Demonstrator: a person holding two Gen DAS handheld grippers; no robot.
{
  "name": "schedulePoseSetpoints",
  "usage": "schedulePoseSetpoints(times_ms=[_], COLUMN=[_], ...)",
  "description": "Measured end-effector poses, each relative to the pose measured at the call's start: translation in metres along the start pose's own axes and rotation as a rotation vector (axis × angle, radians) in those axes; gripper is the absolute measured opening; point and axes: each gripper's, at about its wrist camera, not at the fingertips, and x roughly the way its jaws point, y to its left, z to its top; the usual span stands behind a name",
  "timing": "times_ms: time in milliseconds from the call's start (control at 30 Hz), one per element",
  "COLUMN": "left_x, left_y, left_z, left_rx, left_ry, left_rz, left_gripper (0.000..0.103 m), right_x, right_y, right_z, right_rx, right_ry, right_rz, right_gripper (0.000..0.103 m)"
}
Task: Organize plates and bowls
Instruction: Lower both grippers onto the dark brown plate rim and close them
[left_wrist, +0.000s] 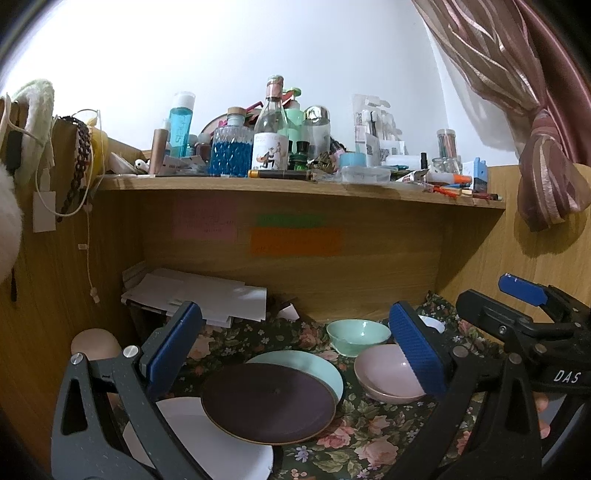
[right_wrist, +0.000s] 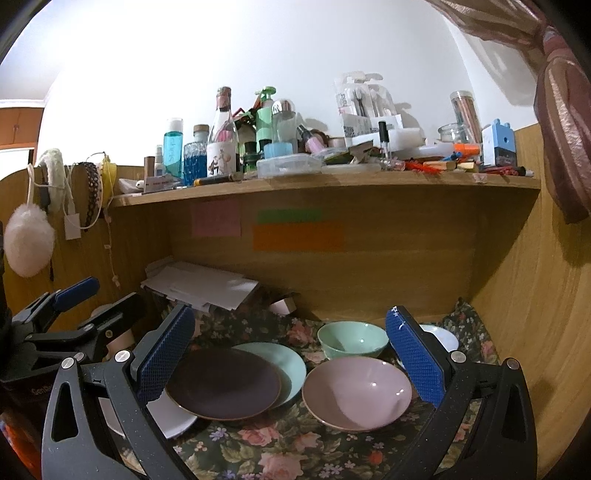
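Note:
On the floral cloth (left_wrist: 354, 439) a dark purple plate (left_wrist: 267, 402) (right_wrist: 223, 384) rests tilted across a white plate (left_wrist: 207, 443) (right_wrist: 170, 417) and a pale teal plate (left_wrist: 314, 365) (right_wrist: 284, 360). To the right sit a pink bowl (left_wrist: 384, 373) (right_wrist: 356, 391), a mint green bowl (left_wrist: 356, 334) (right_wrist: 351, 339) and a small white bowl (left_wrist: 432, 323) (right_wrist: 443, 338). My left gripper (left_wrist: 295, 343) is open over the plates. My right gripper (right_wrist: 291, 354) is open above the purple plate and pink bowl; it also shows at the right of the left wrist view as the right gripper (left_wrist: 524, 306).
A wooden shelf (left_wrist: 295, 186) crowded with bottles and jars overhangs the desk nook. Loose papers (left_wrist: 199, 295) lie at the back left. Wooden side panels close in left and right; a curtain (left_wrist: 546, 162) hangs at the right. Sticky notes (left_wrist: 295, 240) mark the back panel.

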Motion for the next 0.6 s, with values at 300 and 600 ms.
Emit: schedulePoseSetpoints(times_ms=[300,600], left_x=[0.028,0.067], left_y=[0.021,0.059], left_z=[-0.011,-0.031], left_rx=[-0.010,-0.028], left_ry=[0.083,0.204], left_rz=[-0.004,0.024], left_gripper=[0.103,0.103], right_x=[0.038,0.092], right_y=[0.004,0.007], right_z=[-0.012,-0.035], right_rx=[0.006,0.013], right_ry=[0.057,0.230], right_rz=[0.028,0.073], right_gripper=[0.103,0.103])
